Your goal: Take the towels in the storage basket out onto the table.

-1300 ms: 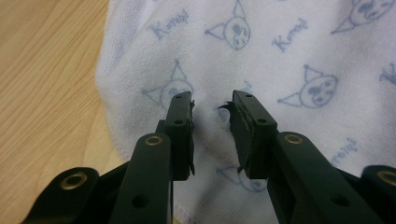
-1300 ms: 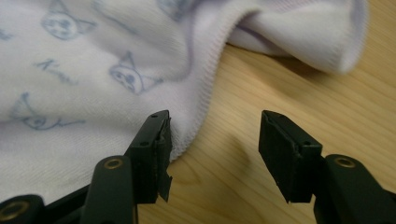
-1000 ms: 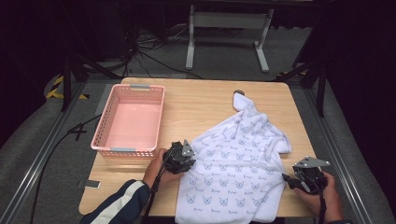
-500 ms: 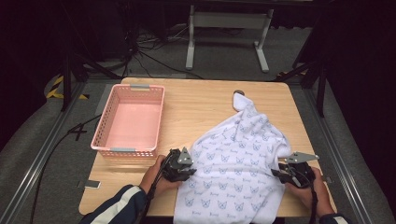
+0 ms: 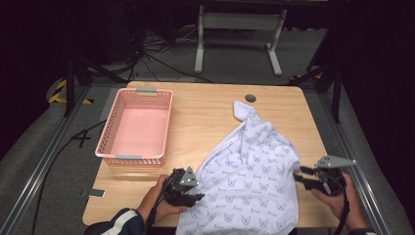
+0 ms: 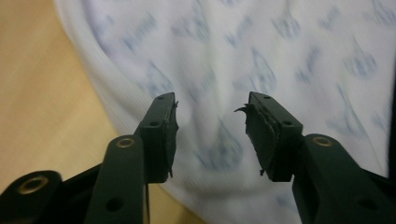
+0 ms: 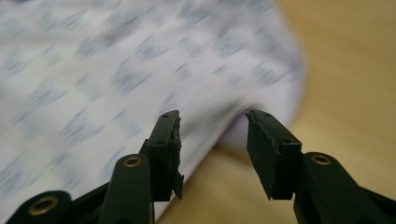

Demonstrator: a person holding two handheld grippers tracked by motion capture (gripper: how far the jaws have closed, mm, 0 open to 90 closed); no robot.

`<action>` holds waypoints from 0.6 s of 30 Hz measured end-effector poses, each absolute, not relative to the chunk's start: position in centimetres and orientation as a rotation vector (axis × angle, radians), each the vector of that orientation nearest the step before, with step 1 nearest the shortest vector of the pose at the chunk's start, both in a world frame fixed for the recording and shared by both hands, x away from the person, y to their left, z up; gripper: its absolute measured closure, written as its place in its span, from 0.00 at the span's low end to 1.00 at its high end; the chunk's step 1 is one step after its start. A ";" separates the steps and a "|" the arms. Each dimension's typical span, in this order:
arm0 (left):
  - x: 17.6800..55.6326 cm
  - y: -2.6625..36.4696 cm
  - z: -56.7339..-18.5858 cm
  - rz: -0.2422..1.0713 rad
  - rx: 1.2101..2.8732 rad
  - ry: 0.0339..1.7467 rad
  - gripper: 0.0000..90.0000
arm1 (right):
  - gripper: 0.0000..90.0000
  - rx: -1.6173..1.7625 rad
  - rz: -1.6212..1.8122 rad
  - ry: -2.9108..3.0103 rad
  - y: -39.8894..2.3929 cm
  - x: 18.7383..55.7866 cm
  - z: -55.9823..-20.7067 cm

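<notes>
A white cloth (image 5: 249, 171) with a small blue print lies spread over the right half of the wooden table (image 5: 205, 112), one corner bunched toward the far side. My left gripper (image 5: 197, 195) sits at the cloth's near-left edge. In the left gripper view its jaws (image 6: 212, 121) stand apart above the cloth (image 6: 261, 56); they have just been opening and nothing is pinched. My right gripper (image 5: 299, 175) is at the cloth's right edge. Its jaws (image 7: 212, 135) have also just been opening, and the cloth's hem (image 7: 261, 112) lies just beyond the gap, untouched.
A pink plastic basket (image 5: 105, 132) stands empty on the table's left side. A round cable hole (image 5: 250, 98) sits near the far edge. Bare wood lies between basket and cloth. A metal stand (image 5: 235, 29) and cables are on the floor behind.
The left gripper has slid toward the near edge of the table along the cloth's side. The right gripper shifted in toward the cloth, then back out and slightly up. Both jaws look wider.
</notes>
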State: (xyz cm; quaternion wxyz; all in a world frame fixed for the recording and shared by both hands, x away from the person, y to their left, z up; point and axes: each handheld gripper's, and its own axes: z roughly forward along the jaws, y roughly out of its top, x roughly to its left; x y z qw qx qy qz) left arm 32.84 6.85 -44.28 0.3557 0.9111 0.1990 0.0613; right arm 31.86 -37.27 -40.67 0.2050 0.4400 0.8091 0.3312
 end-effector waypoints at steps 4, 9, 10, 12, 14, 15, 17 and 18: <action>36.1 3.6 -43.2 0.234 2.313 0.528 0.50 | 0.66 1.246 0.873 2.123 -38.2 37.0 -40.1; 41.7 0.8 -43.3 0.304 2.236 0.646 0.45 | 0.63 1.327 0.867 2.144 -38.7 42.6 -41.9; 42.6 0.5 -43.4 0.293 2.235 0.677 0.45 | 0.62 1.348 0.845 2.133 -38.8 43.3 -42.3; 44.7 -0.3 -44.4 0.312 2.243 0.742 0.47 | 0.59 1.363 0.828 2.159 -38.9 44.8 -43.5; 45.2 -0.5 -44.7 0.279 2.273 0.746 0.50 | 0.57 1.388 0.790 2.169 -38.7 45.3 -43.8; 45.6 -1.0 -45.3 0.322 2.318 0.753 0.52 | 0.58 1.394 0.778 2.181 -38.6 45.6 -44.1; 45.8 -1.0 -45.6 0.295 2.353 0.743 0.60 | 0.57 1.404 0.761 2.183 -38.5 46.0 -44.4; 45.7 -0.8 -45.7 0.267 2.346 0.734 0.70 | 0.62 1.408 0.788 2.202 -38.3 46.3 -44.4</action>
